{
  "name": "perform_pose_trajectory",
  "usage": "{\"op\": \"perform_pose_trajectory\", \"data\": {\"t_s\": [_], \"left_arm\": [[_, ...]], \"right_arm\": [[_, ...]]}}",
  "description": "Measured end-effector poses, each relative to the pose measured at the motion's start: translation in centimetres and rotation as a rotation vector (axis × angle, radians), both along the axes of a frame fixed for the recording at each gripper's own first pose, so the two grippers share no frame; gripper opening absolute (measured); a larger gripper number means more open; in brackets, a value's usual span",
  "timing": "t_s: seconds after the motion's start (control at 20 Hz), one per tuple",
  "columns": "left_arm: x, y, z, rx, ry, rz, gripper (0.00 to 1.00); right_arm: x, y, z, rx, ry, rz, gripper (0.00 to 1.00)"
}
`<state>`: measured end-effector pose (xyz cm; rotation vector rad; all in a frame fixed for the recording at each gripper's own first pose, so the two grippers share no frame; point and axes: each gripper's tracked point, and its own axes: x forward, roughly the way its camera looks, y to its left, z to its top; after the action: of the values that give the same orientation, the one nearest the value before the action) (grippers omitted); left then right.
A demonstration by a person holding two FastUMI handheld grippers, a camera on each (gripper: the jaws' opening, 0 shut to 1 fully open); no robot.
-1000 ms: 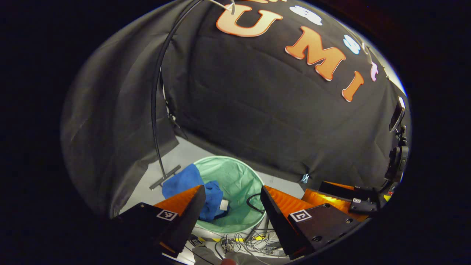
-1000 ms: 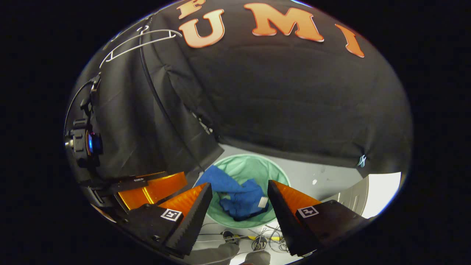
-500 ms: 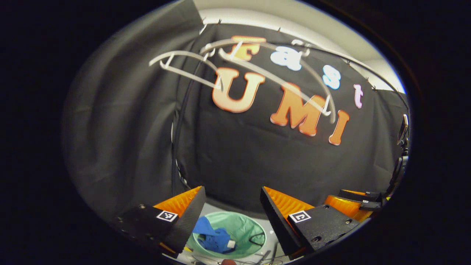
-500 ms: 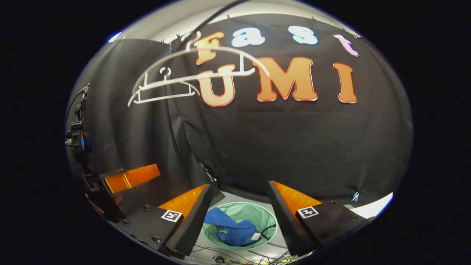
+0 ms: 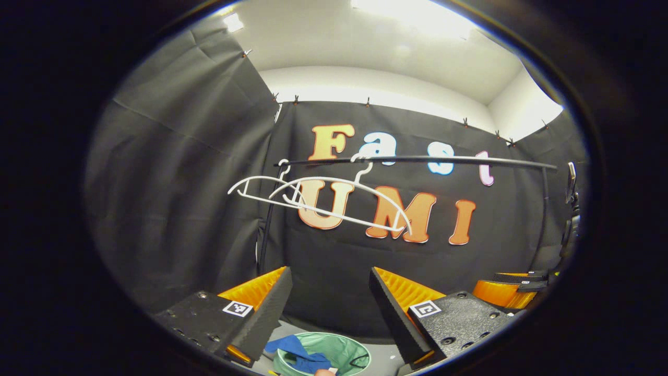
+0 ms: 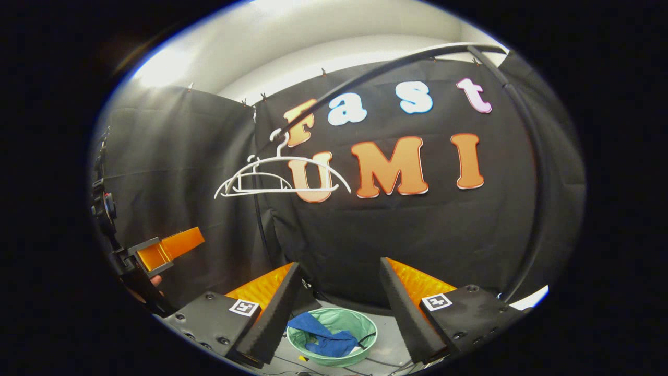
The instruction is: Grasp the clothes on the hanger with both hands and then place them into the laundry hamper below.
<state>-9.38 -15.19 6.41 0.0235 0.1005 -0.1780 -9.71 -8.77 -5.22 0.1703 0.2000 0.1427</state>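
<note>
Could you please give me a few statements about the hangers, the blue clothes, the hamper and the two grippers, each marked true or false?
1. The blue clothes lie in the green laundry hamper, partly draped over its rim. True.
2. The white hangers on the black rail carry a blue garment. False: both hangers are bare.
3. The left gripper is shut on the blue clothes. False: its jaws stand open with nothing between them.
4. The right gripper is open and holds nothing. True.
5. The hamper stands on the floor below the rail. True.
6. The hamper has tipped onto its side. False: it stands upright with its opening facing up.
</note>
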Motion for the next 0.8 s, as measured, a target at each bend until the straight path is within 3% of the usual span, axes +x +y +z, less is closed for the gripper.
{"op": "perform_pose_trajectory", "data": {"t_s": [0.05,0.1,0.2,0.3,0.4,0.8], "left_arm": [[-1.4,-0.1,0.7,0.008,-0.006,0.011,0.92],[-2.0,-0.3,1.4,0.014,-0.016,0.024,0.94],[-3.1,-0.3,2.8,0.022,-0.037,0.052,0.91],[-4.4,-0.4,4.0,0.027,-0.047,0.055,0.94],[-5.3,-0.6,4.9,0.034,-0.055,0.045,0.90],[-6.7,-1.9,4.7,0.021,-0.049,0.017,0.90]], "right_arm": [[-1.0,-0.2,0.7,-0.001,-0.015,0.002,0.89],[-1.9,-0.5,1.4,0.004,-0.026,0.002,1.00],[-3.1,-1.0,2.7,0.012,-0.050,-0.009,0.94],[-4.0,-2.1,3.7,0.020,-0.071,-0.029,0.89],[-4.5,-2.6,4.8,0.033,-0.092,-0.042,0.89],[-6.3,-2.4,5.2,0.008,-0.108,-0.042,0.89]]}}
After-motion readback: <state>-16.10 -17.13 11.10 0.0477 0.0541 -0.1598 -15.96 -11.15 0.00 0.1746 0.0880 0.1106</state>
